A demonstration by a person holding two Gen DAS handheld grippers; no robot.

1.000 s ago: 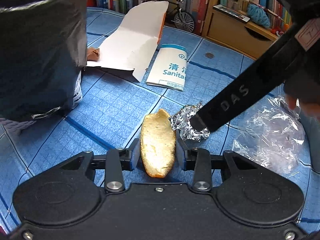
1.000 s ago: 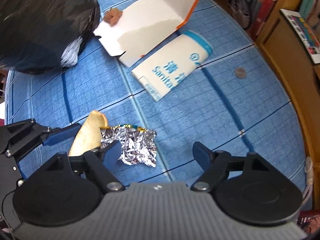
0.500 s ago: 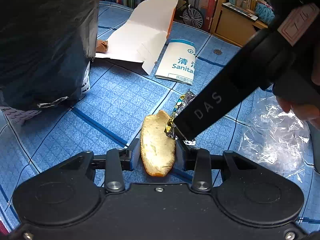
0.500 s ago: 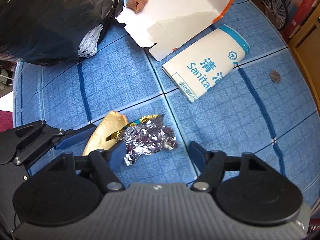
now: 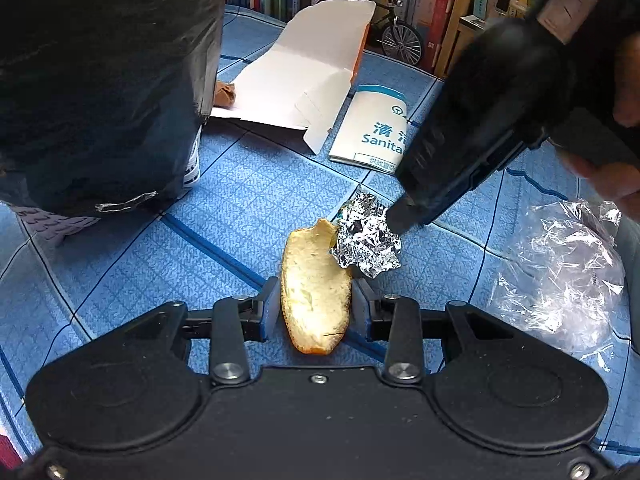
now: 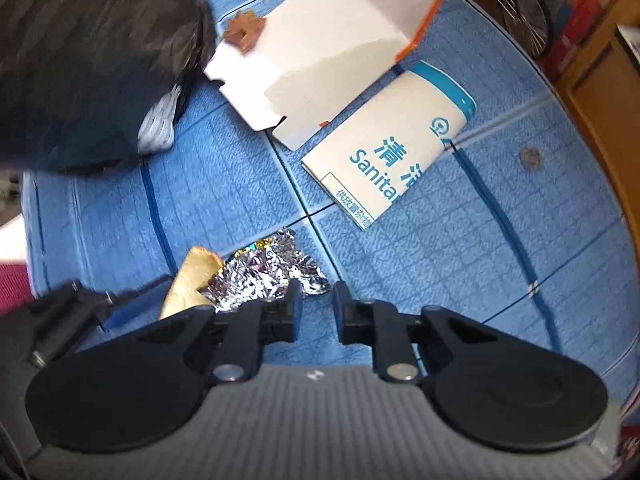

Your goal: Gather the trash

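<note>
A pale orange peel [image 5: 316, 292] lies on the blue mat [image 5: 240, 200], and my left gripper [image 5: 316, 308] is shut on it, a pad against each side. A crumpled foil wrapper [image 5: 368, 244] rests against the peel's far right end. My right gripper [image 6: 318, 308] points down at the foil [image 6: 264, 276] with its jaws closing. Only the foil's right corner reaches the gap between the tips, and the pads do not press on it. The bulk of the foil sits left of the left finger [image 6: 294, 308]. A black trash bag [image 5: 100, 80] stands at the left.
A flattened white carton [image 5: 304, 92], a white and blue sanitary bag [image 5: 376, 132] and a brown scrap [image 5: 224, 94] lie farther back. Clear plastic wrap [image 5: 560, 272] is on the right. A coin [image 6: 531, 158] lies near a wooden cabinet [image 6: 592, 80]. Books and a model bicycle [image 5: 392, 32] line the back.
The right gripper's jaws have narrowed a lot and it has shifted so the foil lies mostly left of them. The foil got crumpled against the peel. The left gripper held still.
</note>
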